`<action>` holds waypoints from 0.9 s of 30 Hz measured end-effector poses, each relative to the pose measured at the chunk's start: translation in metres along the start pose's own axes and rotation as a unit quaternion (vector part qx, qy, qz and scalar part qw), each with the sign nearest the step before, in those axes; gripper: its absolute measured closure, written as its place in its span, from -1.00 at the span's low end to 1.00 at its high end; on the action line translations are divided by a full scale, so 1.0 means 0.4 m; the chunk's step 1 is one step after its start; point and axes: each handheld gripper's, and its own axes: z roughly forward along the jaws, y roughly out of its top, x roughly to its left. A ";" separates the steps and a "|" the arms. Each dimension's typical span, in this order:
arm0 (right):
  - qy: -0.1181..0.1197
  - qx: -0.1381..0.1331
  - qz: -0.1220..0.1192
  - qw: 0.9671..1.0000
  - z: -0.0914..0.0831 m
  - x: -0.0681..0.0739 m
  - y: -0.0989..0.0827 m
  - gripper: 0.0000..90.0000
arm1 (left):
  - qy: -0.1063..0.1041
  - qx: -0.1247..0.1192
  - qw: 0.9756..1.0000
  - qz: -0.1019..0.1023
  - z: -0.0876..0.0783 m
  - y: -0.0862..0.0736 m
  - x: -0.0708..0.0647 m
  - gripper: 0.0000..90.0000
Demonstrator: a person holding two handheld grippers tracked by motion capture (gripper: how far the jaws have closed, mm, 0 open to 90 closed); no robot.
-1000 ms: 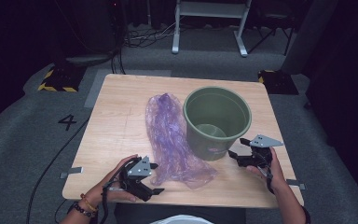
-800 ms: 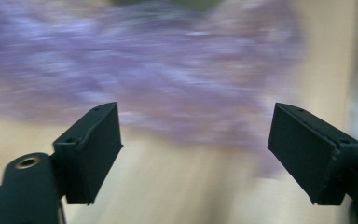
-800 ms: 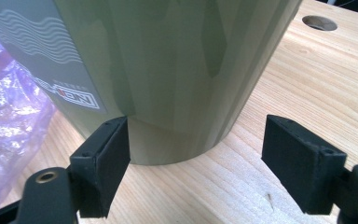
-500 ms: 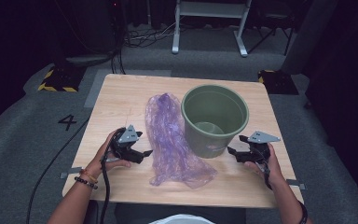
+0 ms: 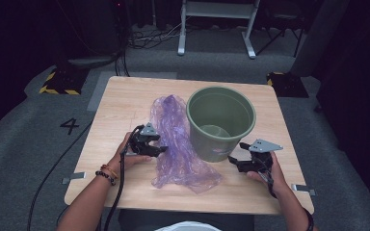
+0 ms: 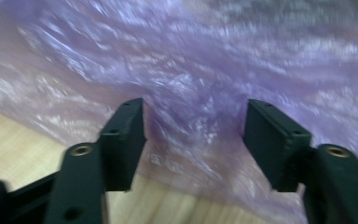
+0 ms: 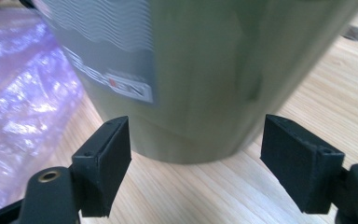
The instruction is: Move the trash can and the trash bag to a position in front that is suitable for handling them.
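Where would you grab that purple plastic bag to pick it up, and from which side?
Probably at the purple plastic bag's bunched left edge, coming in low from the left. It lies flat and crumpled on the table, so only raised folds give anything to pinch. The left gripper is there, jaws just closing around a fold, not yet pressing it.

Brightly lit from overhead on the wooden table (image 5: 125, 103), dark and murky all around. Soft and slightly grainy in the high view. Blurred and glare-streaked across the purple plastic bag (image 6: 205, 60); smeared, out of focus on the green bucket (image 7: 205, 70).
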 end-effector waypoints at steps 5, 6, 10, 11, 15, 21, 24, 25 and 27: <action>-0.010 -0.001 -0.002 1.000 0.009 0.001 0.013 -0.47 | -0.013 0.011 1.000 0.011 -0.008 -0.020 -0.024 -0.10; -0.011 -0.001 -0.001 1.000 0.012 -0.001 0.015 -0.47 | -0.019 0.009 1.000 0.012 -0.012 -0.024 -0.029 -0.12; -0.025 0.002 0.005 1.000 0.028 -0.012 0.024 -0.45 | -0.018 0.018 0.999 0.032 -0.025 -0.036 -0.062 -0.12; -0.026 0.003 0.005 1.000 0.033 -0.016 0.027 -0.45 | -0.014 0.020 0.999 0.036 -0.027 -0.038 -0.071 -0.12; -0.039 0.009 0.005 0.999 0.054 -0.033 0.032 -0.44 | -0.016 0.020 0.999 0.037 -0.033 -0.047 -0.107 -0.16; -0.043 0.025 0.024 0.998 0.034 -0.058 0.008 -0.41 | -0.008 0.021 0.999 0.031 -0.033 -0.050 -0.161 -0.25; -0.027 0.011 0.034 0.999 -0.017 -0.057 -0.001 -0.41 | 0.000 0.021 1.000 0.022 -0.030 -0.048 -0.185 -0.25; -0.017 0.007 0.040 0.999 -0.034 -0.054 -0.004 -0.41 | -0.002 0.020 1.000 0.023 -0.029 -0.048 -0.193 -0.25; 0.007 0.005 0.043 0.999 -0.064 -0.043 -0.012 -0.42 | -0.004 0.016 1.000 0.025 -0.024 -0.047 -0.209 -0.25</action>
